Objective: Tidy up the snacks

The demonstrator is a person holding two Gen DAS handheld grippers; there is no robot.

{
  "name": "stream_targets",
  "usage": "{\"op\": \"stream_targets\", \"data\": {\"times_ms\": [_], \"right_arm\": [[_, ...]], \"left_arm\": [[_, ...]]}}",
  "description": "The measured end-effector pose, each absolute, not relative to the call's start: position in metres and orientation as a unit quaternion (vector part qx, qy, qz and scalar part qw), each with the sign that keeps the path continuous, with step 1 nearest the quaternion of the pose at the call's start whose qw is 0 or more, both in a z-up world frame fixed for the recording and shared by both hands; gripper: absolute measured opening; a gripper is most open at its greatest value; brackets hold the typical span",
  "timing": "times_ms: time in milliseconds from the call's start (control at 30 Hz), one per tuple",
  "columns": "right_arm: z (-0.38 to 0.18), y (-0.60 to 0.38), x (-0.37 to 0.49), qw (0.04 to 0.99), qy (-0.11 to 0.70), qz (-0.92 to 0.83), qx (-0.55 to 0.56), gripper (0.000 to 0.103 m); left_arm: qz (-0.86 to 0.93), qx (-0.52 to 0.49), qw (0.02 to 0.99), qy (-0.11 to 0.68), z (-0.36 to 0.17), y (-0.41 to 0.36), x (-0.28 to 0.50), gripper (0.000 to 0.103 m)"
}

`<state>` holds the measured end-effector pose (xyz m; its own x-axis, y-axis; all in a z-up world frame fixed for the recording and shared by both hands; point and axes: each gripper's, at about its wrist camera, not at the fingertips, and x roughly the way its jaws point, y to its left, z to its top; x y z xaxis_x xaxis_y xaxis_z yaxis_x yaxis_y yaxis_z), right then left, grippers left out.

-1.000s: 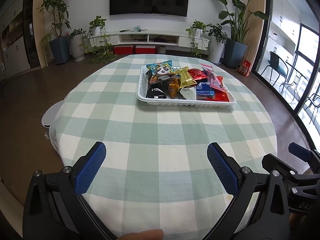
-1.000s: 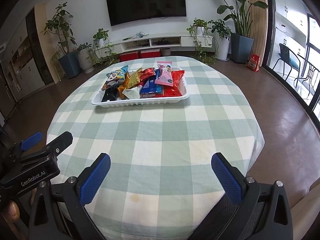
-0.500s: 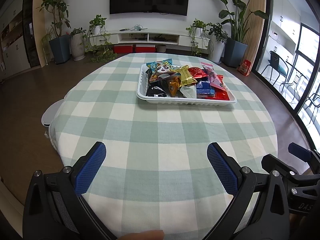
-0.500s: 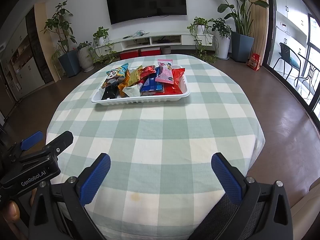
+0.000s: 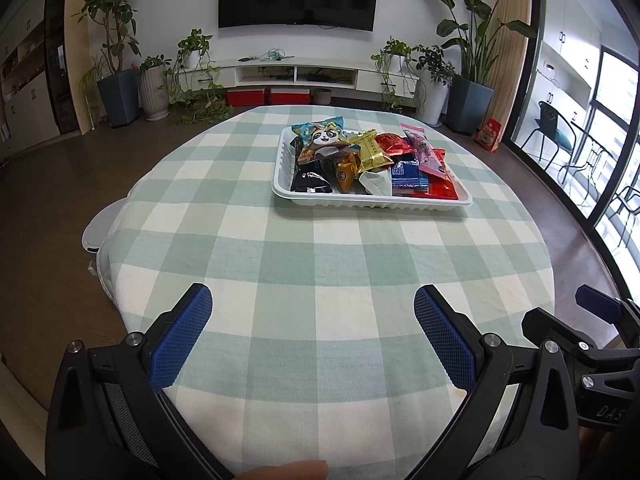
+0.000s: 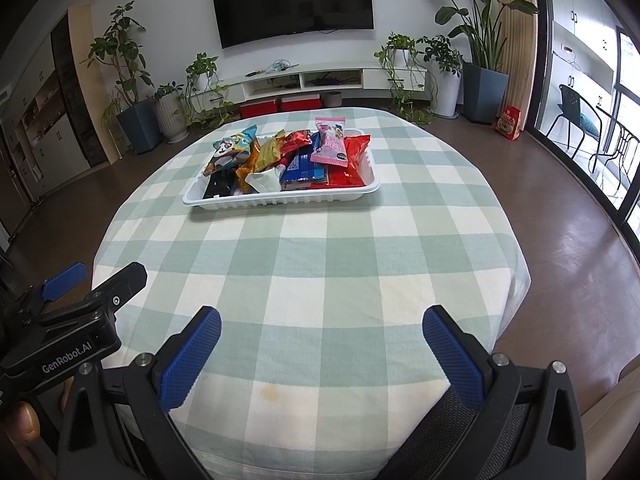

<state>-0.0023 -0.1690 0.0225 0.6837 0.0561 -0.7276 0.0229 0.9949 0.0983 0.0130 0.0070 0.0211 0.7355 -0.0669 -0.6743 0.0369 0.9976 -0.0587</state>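
Two grippers, left gripper [image 5: 312, 316] & right gripper [image 6: 322, 334], are held over the near edge of the checked tablecloth [image 5: 320, 264], jaws wide apart, nothing gripped. Snack packets [image 5: 372, 160] are heaped in a white tray [image 5: 372, 202] toward the far edge, its long axis running left-right. Packets are judged light, crinkly, slippery; best pinched at a sealed end. The pink packet [image 6: 330, 146] is laid pointing away.

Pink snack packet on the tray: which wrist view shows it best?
The right wrist view: the pink snack packet lies on top of the pile, its whole printed face towards the camera. In the left wrist view the same packet appears foreshortened, a narrow strip at the far right side of the white tray, its print hard to read.
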Motion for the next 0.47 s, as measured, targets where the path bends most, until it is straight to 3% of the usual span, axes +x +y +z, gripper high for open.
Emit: {"op": "stream_targets", "data": {"times_ms": [467], "right_arm": [[0.013,-0.172,-0.007,0.913,0.404,0.009,0.057,0.103]], "left_arm": [[-0.01,-0.025,0.932,0.362,0.014,0.011,0.015,0.103]]}}
